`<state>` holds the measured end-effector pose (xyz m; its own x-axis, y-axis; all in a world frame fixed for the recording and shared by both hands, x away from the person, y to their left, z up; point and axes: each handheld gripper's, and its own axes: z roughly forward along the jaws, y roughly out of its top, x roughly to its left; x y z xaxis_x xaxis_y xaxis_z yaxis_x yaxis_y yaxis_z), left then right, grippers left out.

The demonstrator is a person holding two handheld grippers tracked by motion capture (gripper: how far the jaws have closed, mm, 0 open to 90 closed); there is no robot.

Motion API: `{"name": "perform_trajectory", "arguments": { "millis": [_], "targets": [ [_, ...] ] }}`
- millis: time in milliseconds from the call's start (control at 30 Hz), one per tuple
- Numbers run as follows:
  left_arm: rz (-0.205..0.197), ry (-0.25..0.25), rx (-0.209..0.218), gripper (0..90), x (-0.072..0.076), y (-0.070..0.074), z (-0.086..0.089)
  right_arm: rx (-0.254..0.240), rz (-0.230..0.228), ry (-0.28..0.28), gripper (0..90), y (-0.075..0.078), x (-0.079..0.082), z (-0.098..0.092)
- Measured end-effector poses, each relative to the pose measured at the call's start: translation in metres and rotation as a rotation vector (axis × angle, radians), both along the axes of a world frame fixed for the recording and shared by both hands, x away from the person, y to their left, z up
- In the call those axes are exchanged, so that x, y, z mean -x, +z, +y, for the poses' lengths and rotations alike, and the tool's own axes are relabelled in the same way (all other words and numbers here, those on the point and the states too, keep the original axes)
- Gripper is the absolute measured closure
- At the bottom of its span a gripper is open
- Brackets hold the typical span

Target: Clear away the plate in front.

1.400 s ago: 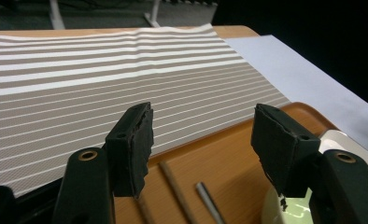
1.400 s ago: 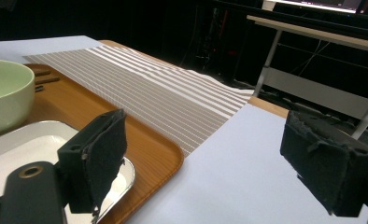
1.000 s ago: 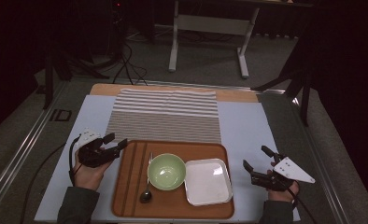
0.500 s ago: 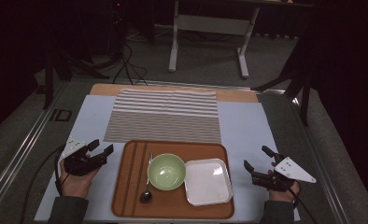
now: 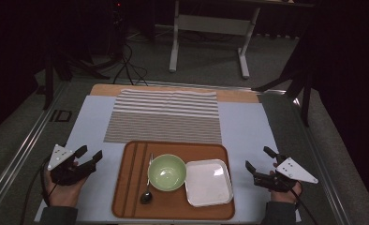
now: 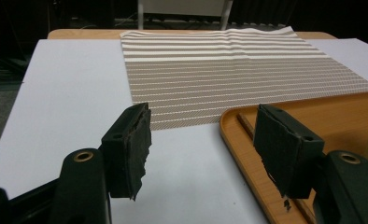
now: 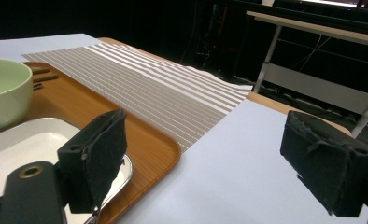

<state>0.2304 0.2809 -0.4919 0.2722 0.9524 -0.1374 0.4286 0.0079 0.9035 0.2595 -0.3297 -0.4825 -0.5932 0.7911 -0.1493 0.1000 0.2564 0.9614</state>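
A brown tray [image 5: 129,192] lies at the table's front centre. On it stand a pale green bowl [image 5: 167,172] and a white square plate [image 5: 208,182], with a spoon [image 5: 146,196] left of the bowl. My left gripper [image 5: 90,153] rests open on the white table cover left of the tray, nothing between its pads [image 6: 130,142]. The tray's corner [image 6: 266,121] sits just beyond its right jaw. My right gripper [image 5: 259,158] is open right of the tray, also empty. From the right gripper [image 7: 205,154] I see the bowl [image 7: 2,93] and plate [image 7: 28,140].
A brown and white striped placemat [image 5: 166,117] lies flat behind the tray. Two dark sticks [image 5: 135,166] lie along the tray's left side. White cover [image 5: 248,126] shows on both sides. A desk frame [image 5: 210,28] stands on the floor beyond the table.
My left gripper has drawn back from the tray's left edge toward the front left of the table. The right gripper has stayed where it was.
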Motion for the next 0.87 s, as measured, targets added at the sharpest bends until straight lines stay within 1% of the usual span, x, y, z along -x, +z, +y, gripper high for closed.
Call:
{"name": "perform_trajectory", "arguments": {
  "millis": [233, 300, 400, 433, 467, 567, 633, 700, 867],
  "targets": [
    [-0.009, 0.016, -0.003, 37.0, 0.007, -0.001, 0.007, -0.003, 0.004, -0.005, 14.0, -0.001, -0.001, -0.002],
    [-0.014, 0.022, 0.003, 37.0, 0.009, 0.000, 0.010, -0.002, 0.005, -0.007, 14.0, -0.001, -0.001, -0.002],
    [-0.034, 0.031, 0.010, 37.0, 0.011, 0.001, 0.013, -0.001, 0.007, -0.008, 14.0, -0.001, -0.001, -0.003],
    [-0.034, 0.031, 0.010, 37.0, 0.011, 0.001, 0.013, -0.001, 0.007, -0.008, 14.0, -0.001, -0.001, -0.003],
    [-0.053, 0.041, 0.003, 37.0, 0.012, 0.002, 0.014, -0.002, 0.007, -0.008, 14.0, -0.001, -0.001, -0.003],
    [-0.076, 0.045, -0.010, 37.0, 0.014, 0.004, 0.013, -0.001, 0.009, -0.004, 14.0, -0.001, -0.001, -0.003],
    [-0.087, 0.043, -0.011, 37.1, 0.015, 0.004, 0.012, 0.001, 0.009, -0.001, 13.9, -0.001, -0.002, -0.003],
    [-0.089, 0.043, -0.017, 37.1, 0.015, 0.004, 0.012, 0.001, 0.009, 0.000, 14.0, -0.001, -0.002, -0.003],
    [-0.090, 0.045, -0.016, 37.0, 0.015, 0.004, 0.014, 0.002, 0.009, 0.000, 13.9, -0.001, -0.002, -0.003]
  ]
}}
